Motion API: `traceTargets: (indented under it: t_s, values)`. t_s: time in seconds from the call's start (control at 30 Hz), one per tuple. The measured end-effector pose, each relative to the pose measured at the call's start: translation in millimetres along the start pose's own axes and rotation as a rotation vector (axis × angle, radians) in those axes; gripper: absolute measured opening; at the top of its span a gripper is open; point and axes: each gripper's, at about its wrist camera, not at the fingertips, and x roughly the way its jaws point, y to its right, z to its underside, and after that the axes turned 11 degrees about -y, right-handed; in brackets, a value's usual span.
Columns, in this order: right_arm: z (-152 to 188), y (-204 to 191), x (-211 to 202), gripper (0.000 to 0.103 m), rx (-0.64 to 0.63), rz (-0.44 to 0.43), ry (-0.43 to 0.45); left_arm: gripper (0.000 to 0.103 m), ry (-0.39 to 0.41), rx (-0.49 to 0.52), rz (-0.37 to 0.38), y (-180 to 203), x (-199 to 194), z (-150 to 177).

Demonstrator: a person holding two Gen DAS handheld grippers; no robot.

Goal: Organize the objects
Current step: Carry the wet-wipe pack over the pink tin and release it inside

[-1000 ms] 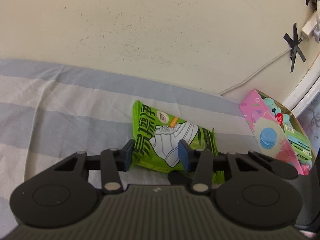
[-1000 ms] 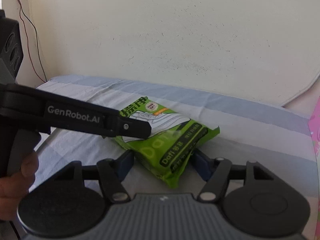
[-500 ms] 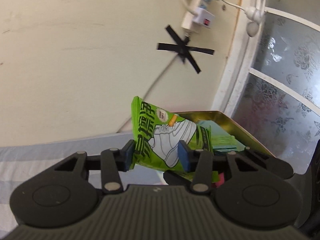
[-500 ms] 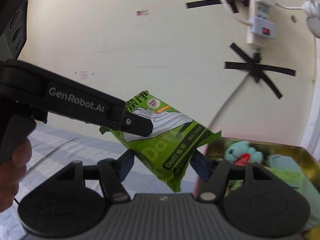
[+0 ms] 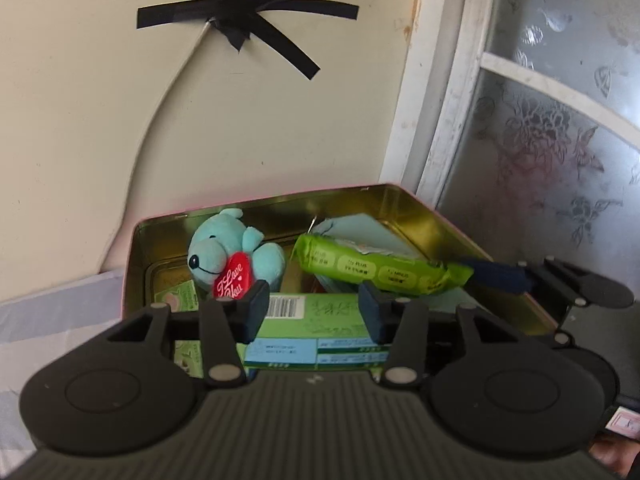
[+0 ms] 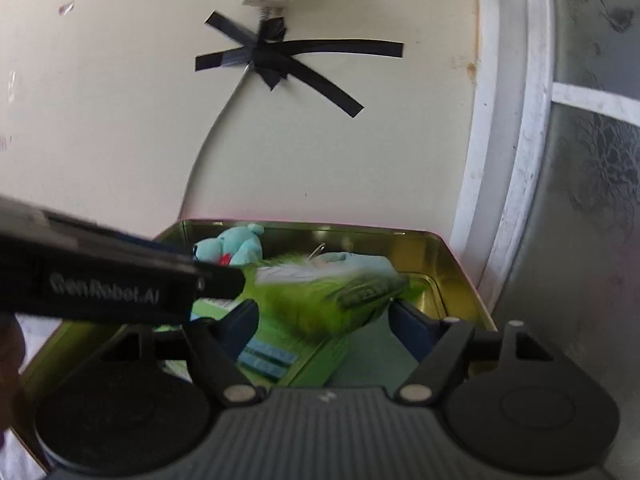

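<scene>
The green snack packet (image 5: 372,266) lies inside the open gold-lined tin (image 5: 400,204), on a pale blue item at the back right. In the right wrist view the packet (image 6: 328,296) is blurred and sits between my right gripper's (image 6: 320,316) spread fingers, not pinched. My left gripper (image 5: 312,312) is open and empty above the tin's front. A blue plush toy (image 5: 232,252) with a red heart sits at the tin's back left. A green box (image 5: 316,320) lies in the tin's front.
The tin (image 6: 452,256) stands against a cream wall with a taped cable (image 5: 236,20). A white window frame (image 5: 440,80) with frosted glass is on the right. Striped bedding (image 5: 48,312) lies to the left.
Both grippers carried the packet from the bed over to the tin. Both have opened and the packet now lies in the tin.
</scene>
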Motion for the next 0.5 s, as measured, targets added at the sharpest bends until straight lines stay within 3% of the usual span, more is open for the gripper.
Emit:
traceTargets:
  t_s: [0.1, 0.27, 0.5]
  values:
    - [12.0, 9.9, -13.9, 0.085, 0.022, -0.027, 0.053, 0.057, 0.009, 0.000, -0.027, -4.6, -8.0, 4.3]
    - [38.8, 14.8, -44.1, 0.086, 0.084, -0.078, 0.124, 0.061, 0.067, 0.023, -0.101, -2.5, -36.8, 16.1]
    - [66.9, 21.9, -83.6, 0.087, 0.276, -0.156, 0.187, 0.063, 0.097, 0.043, -0.201, 7.8, -76.7, 51.8]
